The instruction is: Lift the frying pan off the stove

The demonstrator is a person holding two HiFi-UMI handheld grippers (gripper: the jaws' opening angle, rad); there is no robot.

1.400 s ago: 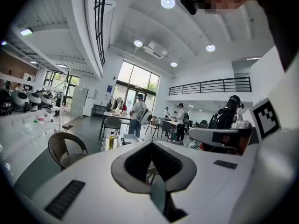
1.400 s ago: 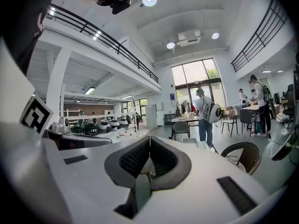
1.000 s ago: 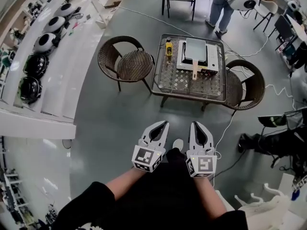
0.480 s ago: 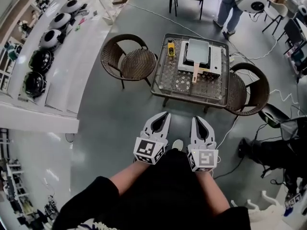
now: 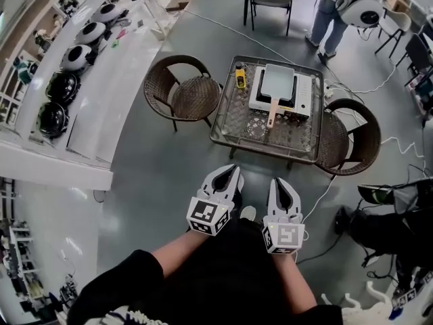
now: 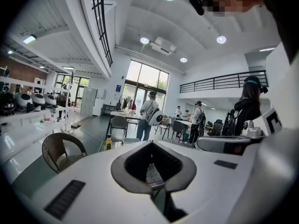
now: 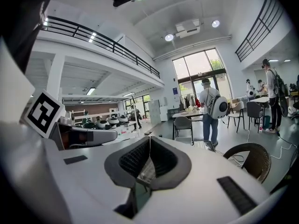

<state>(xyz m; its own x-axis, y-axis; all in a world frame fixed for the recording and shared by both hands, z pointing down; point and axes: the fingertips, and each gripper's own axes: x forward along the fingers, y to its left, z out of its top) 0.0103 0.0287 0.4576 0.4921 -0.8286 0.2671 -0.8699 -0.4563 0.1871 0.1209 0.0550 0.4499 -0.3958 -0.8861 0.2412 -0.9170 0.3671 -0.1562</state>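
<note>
Stage: approach, nothing grasped | left gripper (image 5: pixel 232 172), right gripper (image 5: pixel 279 182): both clenched, empty, held back because the pan is well apart | frying pan (image 5: pixel 279 82): set on the stove (image 5: pixel 305 95) on the surface (image 5: pixel 229 123), handle (image 5: pixel 272 114) turned toward the grippers for reaching

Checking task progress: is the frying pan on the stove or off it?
On the stove: the frying pan lies flat on top of it, its handle pointing toward the person.

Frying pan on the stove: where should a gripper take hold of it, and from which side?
Probably the wooden handle: it sticks out from the frying pan over the near edge of the stove, so come from the near side, jaws across it.
</note>
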